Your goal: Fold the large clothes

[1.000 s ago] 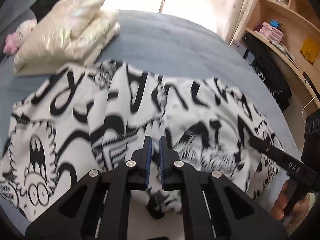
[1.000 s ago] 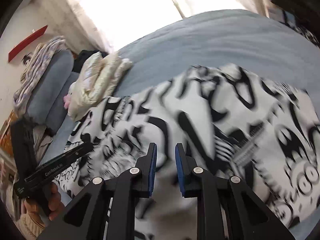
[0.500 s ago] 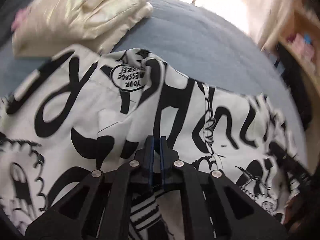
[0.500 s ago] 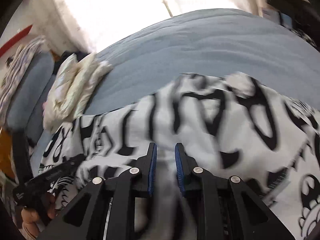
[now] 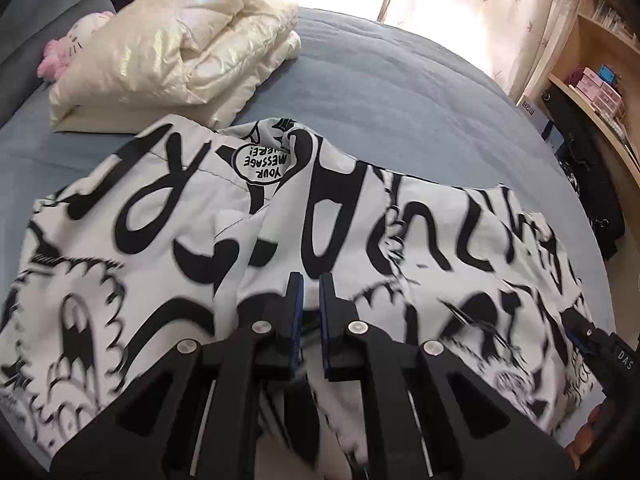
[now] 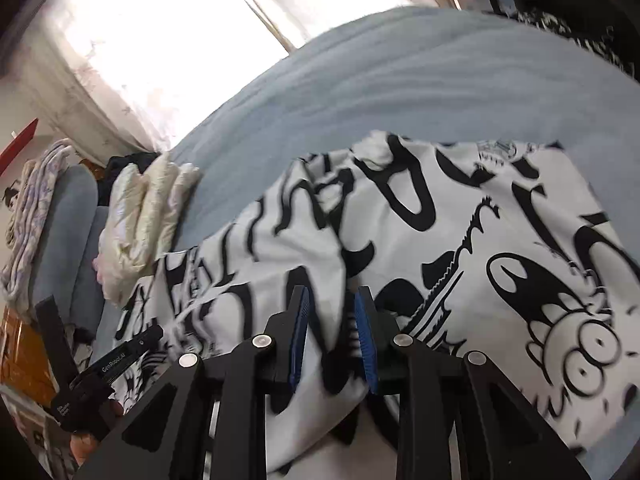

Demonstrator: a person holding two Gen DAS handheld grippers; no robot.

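A large white garment with black cartoon print (image 5: pixel 344 200) lies spread on the blue bed (image 5: pixel 380 80); it also fills the right wrist view (image 6: pixel 460 216). My left gripper (image 5: pixel 311 300) is nearly closed, pinching a fold of the garment near its front edge. My right gripper (image 6: pixel 331 316) holds a bunched fold of the same garment between its blue pads, jaws a little wider apart. The right gripper's tip shows at the lower right of the left wrist view (image 5: pixel 592 340); the left one shows at the lower left of the right wrist view (image 6: pixel 120 356).
A folded cream puffer jacket (image 5: pixel 176 44) lies at the bed's far left, with a pink plush toy (image 5: pixel 64 52) beside it. Wooden shelves (image 5: pixel 600 72) and dark clothes (image 5: pixel 592 184) stand to the right of the bed. Bright curtained windows lie behind.
Both grippers have carried the garment's near edge forward over the rest, then drawn back and down. The right gripper's jaws have spread somewhat. The fabric now lies doubled and flatter.
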